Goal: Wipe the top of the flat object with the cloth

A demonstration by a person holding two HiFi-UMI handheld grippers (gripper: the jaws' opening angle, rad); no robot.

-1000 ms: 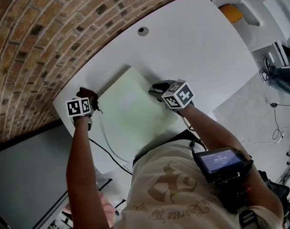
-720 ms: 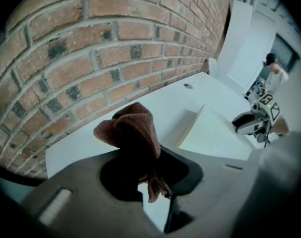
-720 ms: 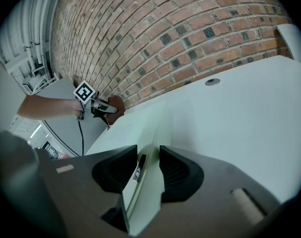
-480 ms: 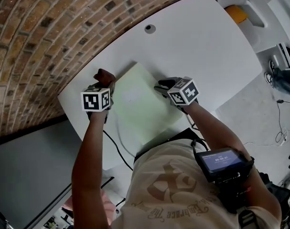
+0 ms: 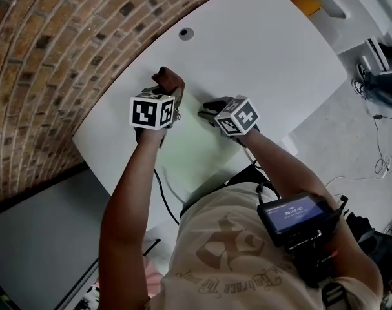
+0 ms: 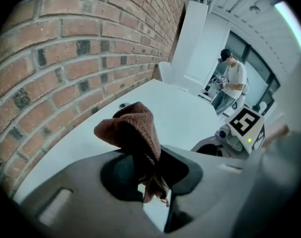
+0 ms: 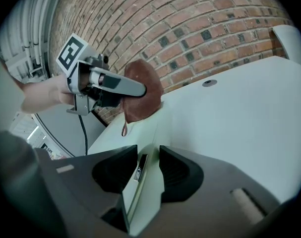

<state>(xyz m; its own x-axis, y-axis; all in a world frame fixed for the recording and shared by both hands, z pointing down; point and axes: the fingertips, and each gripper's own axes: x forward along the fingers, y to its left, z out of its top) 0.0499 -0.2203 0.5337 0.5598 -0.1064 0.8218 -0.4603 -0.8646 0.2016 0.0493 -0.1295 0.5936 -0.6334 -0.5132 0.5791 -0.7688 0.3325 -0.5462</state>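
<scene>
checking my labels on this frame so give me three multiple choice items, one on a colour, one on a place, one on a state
1. The cloth is:
A green
B brown
C white

2. Between the jaws of the right hand-held gripper stands:
A the edge of the flat object
B the cloth
C nothing

3. The left hand-held gripper is:
A open and empty
B shut on the flat object
C shut on the cloth

Answers:
1 B: the cloth shows reddish brown in all three views.
2 A: the right gripper view shows the thin pale green edge running up between its jaws.
3 C: the left gripper view shows the cloth pinched between its jaws and bunched above them.
</scene>
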